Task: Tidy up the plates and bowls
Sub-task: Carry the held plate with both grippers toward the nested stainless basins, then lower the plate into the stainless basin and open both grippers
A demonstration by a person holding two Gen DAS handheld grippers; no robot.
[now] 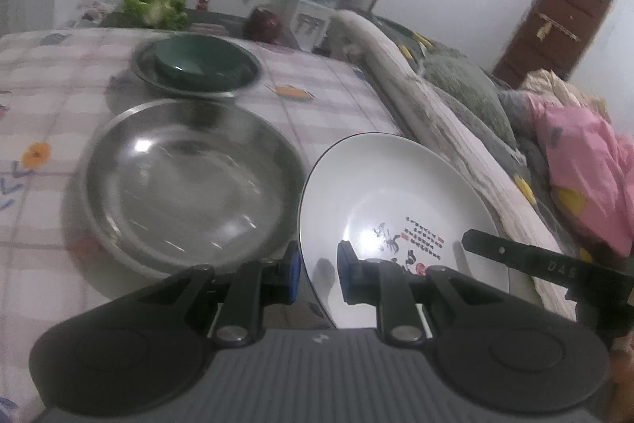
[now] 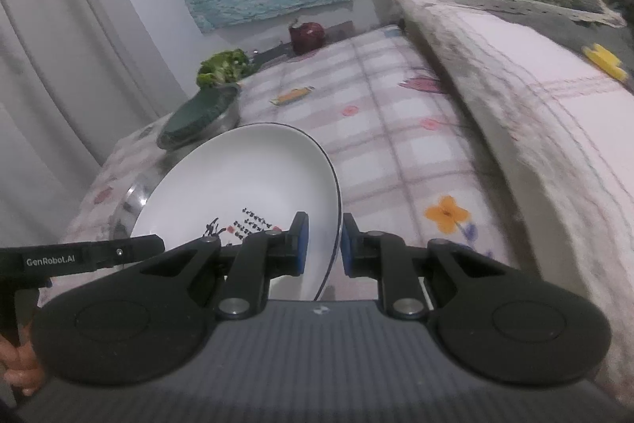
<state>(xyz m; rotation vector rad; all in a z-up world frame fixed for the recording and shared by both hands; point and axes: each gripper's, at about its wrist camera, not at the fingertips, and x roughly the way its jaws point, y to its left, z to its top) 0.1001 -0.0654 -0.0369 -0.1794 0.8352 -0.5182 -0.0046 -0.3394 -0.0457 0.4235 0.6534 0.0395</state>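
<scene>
A: Between the two grippers, near the right edge of the bed, the white plate [image 1: 396, 201] sits tilted, its printed face turned up. Who has it?

B: Both straddle its rim. The left gripper [image 1: 319, 274] has its blue pads on either side of the plate's near-left edge, and the right gripper [image 2: 321, 246] brackets the opposite edge. There is a visible gap between pad and rim on each, so I would call neither firmly clamped; the jaws stand a little apart around the rim.

A: And around it?

B: Just to the left lies a large steel bowl [image 1: 190, 181], empty. Farther off, a second steel bowl [image 1: 196, 68] already holds a dark green bowl [image 1: 194, 64]. All of it rests on the checked bedspread [image 1: 337, 94], with broccoli [image 2: 224, 66] at the far end.

A: So which step is this?

B: My guess: moving the plate to stack it with the near steel bowl. Next calls for closing firmly on the rim, then carrying it leftward level, since a thin glazed edge could slip.
</scene>
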